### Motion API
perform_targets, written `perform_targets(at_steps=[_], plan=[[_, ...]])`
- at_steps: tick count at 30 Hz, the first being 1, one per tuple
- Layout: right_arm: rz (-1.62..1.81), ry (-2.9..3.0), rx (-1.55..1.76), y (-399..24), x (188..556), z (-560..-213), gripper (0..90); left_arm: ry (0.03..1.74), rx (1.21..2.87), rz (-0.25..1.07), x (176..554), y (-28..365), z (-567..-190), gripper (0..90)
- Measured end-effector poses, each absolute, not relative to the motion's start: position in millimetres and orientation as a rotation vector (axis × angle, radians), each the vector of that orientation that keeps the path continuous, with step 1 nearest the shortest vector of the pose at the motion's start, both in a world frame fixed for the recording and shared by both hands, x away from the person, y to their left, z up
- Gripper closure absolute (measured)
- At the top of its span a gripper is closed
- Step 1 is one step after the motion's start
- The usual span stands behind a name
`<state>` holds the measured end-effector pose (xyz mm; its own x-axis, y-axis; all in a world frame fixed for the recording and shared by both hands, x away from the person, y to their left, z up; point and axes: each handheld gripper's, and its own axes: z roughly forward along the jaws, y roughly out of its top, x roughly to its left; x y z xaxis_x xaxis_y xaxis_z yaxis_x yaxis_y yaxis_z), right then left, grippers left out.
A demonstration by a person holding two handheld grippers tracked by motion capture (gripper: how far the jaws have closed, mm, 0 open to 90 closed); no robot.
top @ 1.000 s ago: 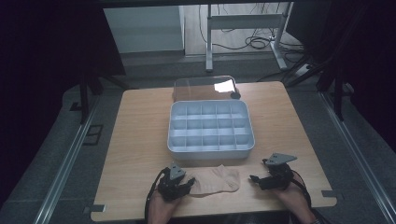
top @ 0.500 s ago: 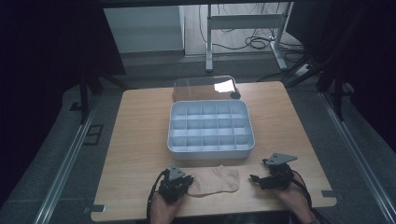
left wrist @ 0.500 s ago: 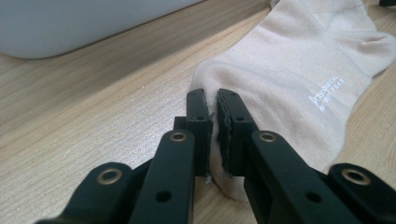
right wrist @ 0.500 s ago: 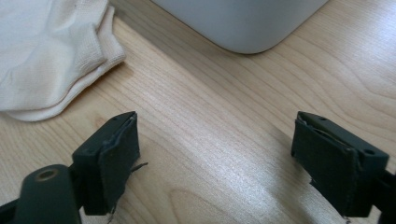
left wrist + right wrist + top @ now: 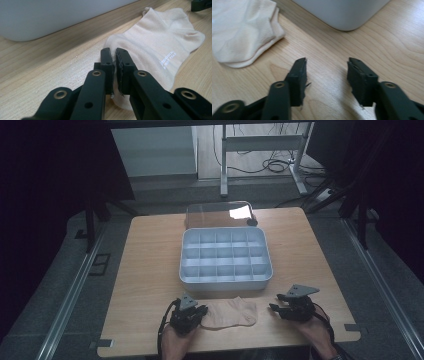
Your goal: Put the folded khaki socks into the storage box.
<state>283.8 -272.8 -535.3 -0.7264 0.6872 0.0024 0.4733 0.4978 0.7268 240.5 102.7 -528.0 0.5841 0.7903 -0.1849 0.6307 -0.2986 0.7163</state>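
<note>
Sock [image 5: 231, 313]: the cream ankle sock lies flat on the wooden table [image 5: 150, 270] near your edge, between your 2 hands and just in front of the grey compartment tray [image 5: 226, 257]. Your left hand-held gripper [image 5: 192, 314] sits at the sock's left end, and in the left gripper view [image 5: 114, 53] its jaws are clenched almost together on a fold of the fabric at that end; the rest of the sock [image 5: 160, 47] spreads away from the jaws, with small pale lettering on its side. Your right hand-held gripper [image 5: 281, 307] rests just beside the sock's right end, apart from it. In the right gripper view [image 5: 327, 66] its jaws stand wide apart over bare wood, with the sock [image 5: 244, 32] off to the upper left and a rounded corner of the tray [image 5: 344, 12] ahead. The tray is in the middle of the table, its compartments open to view, and a clear lid [image 5: 220, 214] lies just behind it at the far edge.
</note>
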Motion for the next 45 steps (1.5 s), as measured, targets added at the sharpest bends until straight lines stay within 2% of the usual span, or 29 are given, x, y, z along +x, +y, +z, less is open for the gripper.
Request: perform_targets(at_steps=[5, 7, 8, 10, 14, 33, 45], plan=[[1.126, 2.48, 0.97, -270, 282, -528, 66.7, 1.124, 2.028, 0.256, 241, 103, -527, 84.9], [1.165, 2.497, 0.947, -268, 281, -524, 75.4, 1.121, 2.028, 0.255, 241, 103, -527, 84.9], [1.165, 2.497, 0.947, -268, 281, -524, 75.4, 1.12, 2.027, 0.254, 241, 103, -526, 84.9], [1.194, 2.521, 0.932, -264, 281, -522, 82.8, 1.117, 2.028, 0.254, 242, 103, -526, 84.9], [1.227, 2.55, 0.909, -257, 281, -520, 89.0, 1.118, 2.03, 0.249, 243, 104, -527, 84.9], [1.255, 2.684, 0.715, -174, 284, -521, 89.4, 1.121, 2.019, 0.227, 245, 105, -528, 84.8], [1.216, 2.718, 0.661, -143, 284, -530, 89.3, 1.115, 2.006, 0.197, 247, 107, -526, 84.9]])
